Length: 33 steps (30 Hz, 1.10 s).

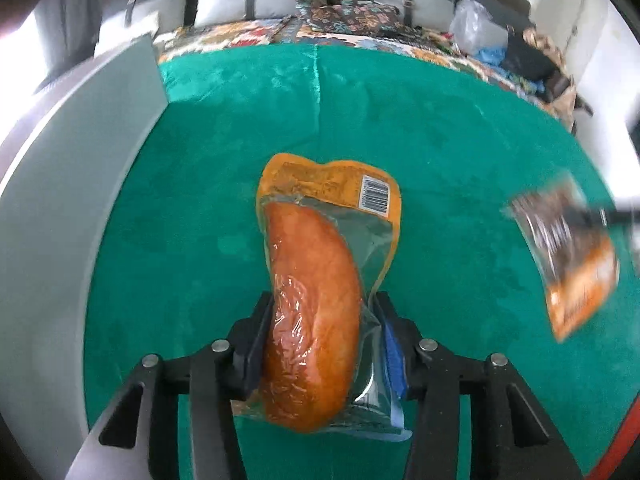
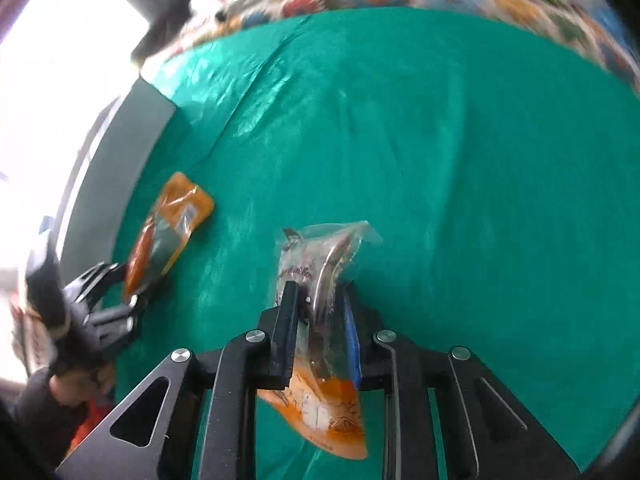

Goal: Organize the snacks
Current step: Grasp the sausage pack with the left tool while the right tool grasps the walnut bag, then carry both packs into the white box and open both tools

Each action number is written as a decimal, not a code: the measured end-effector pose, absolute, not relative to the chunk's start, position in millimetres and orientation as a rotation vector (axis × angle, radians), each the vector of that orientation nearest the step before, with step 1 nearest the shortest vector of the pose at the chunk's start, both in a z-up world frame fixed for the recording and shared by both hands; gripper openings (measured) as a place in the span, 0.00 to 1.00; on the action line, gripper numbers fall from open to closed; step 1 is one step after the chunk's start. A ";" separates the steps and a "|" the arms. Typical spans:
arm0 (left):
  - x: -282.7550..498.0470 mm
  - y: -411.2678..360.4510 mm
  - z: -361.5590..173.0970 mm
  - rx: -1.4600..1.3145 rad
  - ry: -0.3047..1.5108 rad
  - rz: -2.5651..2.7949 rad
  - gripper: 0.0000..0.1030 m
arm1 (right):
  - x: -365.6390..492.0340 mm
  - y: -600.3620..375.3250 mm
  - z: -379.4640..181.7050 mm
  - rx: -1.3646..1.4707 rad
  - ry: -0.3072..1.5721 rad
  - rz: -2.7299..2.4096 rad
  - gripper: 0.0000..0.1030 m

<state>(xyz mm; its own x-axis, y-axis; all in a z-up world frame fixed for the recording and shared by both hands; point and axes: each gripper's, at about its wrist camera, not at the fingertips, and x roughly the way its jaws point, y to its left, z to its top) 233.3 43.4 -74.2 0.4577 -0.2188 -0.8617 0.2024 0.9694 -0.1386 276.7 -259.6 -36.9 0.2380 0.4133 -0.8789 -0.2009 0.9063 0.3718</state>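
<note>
Currently we carry both snacks above the green cloth: left gripper clamps the sausage pack, right gripper clamps the orange-and-clear snack bag, so next we need a common set-down spot.

Black two-finger grippers

Left gripper and right gripper: matte black angular arms, silver round screws, one blue pad each.

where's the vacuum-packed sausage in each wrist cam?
Left wrist: sausage pack at centre-bottom, clamped in the left tool, barcode end pointing away.
Right wrist: same pack at mid-left, sticking out of the left tool, small and blurred.
Shared landmark: the grey panel along the left edge of the green cloth.
</note>
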 end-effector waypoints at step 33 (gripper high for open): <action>92.8 347.5 36.4 -0.096 0.802 0.357 0.86 | 192.1 110.6 110.4 0.049 0.884 0.715 0.61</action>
<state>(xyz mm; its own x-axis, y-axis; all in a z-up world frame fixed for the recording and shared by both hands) 92.8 347.5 36.4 0.6392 0.2764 -0.7177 -0.3488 0.9359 0.0498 192.1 110.6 110.4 0.4207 0.5894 -0.6896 -0.5508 0.7700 0.3221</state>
